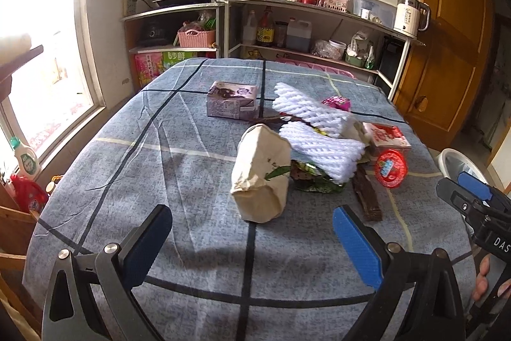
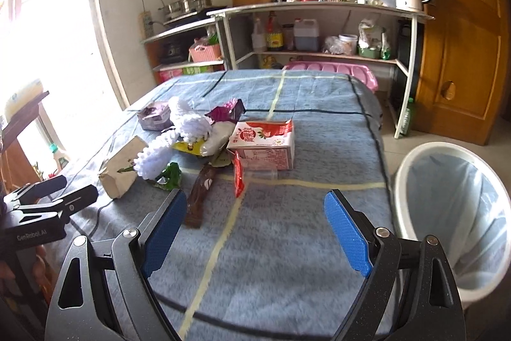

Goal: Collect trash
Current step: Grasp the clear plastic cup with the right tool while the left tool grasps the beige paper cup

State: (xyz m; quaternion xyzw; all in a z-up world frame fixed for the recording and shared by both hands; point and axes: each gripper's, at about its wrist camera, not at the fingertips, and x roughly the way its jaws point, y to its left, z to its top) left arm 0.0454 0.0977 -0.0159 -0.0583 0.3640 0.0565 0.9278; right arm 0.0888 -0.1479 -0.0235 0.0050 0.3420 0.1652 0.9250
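Note:
A heap of trash lies mid-table on the blue checked cloth [image 1: 159, 168]. It holds a beige paper bag [image 1: 260, 174], white foam nets [image 1: 316, 136], a purple carton [image 1: 231, 99], a red milk carton [image 2: 265, 144], a red-lidded cup [image 1: 391, 168], a brown wrapper [image 2: 199, 197] and a green wrapper [image 1: 316, 182]. My left gripper [image 1: 252, 214] is open and empty, just short of the paper bag. My right gripper [image 2: 255, 197] is also open and empty, near the brown wrapper. A white bin [image 2: 453, 213] with a liner stands on the floor right of the table.
Metal shelves [image 2: 319, 8] with bottles, pots, a kettle and a cutting board line the back wall. A pink crate [image 2: 332, 69] sits behind the table. There is a wooden door [image 2: 460, 37] at the right and a bright window at the left. A hand [image 1: 482, 277] holds the right gripper.

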